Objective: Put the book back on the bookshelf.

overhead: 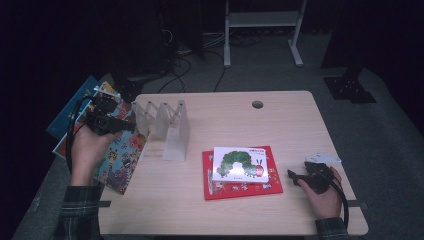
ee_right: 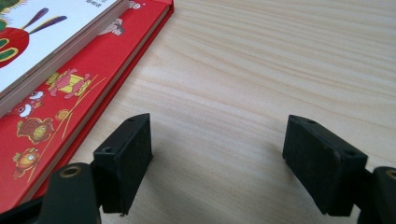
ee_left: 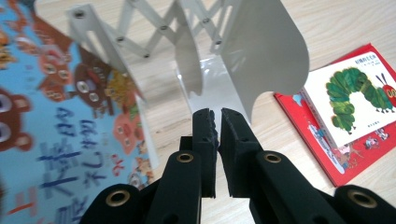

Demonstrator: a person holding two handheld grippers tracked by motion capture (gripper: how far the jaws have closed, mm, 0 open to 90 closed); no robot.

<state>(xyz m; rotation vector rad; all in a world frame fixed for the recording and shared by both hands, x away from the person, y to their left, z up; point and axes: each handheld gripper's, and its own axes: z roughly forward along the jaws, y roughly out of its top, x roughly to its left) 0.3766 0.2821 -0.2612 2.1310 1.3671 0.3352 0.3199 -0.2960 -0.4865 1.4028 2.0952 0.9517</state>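
A large blue picture book with cartoon bears [overhead: 121,152] [ee_left: 51,116] lies tilted at the table's left edge, beside a white accordion book rack [overhead: 165,125] [ee_left: 243,51]. My left gripper [overhead: 131,127] [ee_left: 215,116] hovers over the book's right edge and points at the rack. Its jaws are shut with only a thin slit and nothing between them. A white caterpillar book [overhead: 240,164] [ee_left: 359,100] [ee_right: 42,32] lies on a red book [overhead: 242,187] [ee_left: 348,161] [ee_right: 56,112] at the centre. My right gripper [overhead: 291,176] [ee_right: 217,135] rests open on the table, just right of the red book.
The wooden table [overhead: 280,130] has a round cable hole [overhead: 257,104] near its far edge. More flat books [overhead: 75,112] stick out past the table's left side. A white frame stand [overhead: 262,30] and cables sit on the floor behind.
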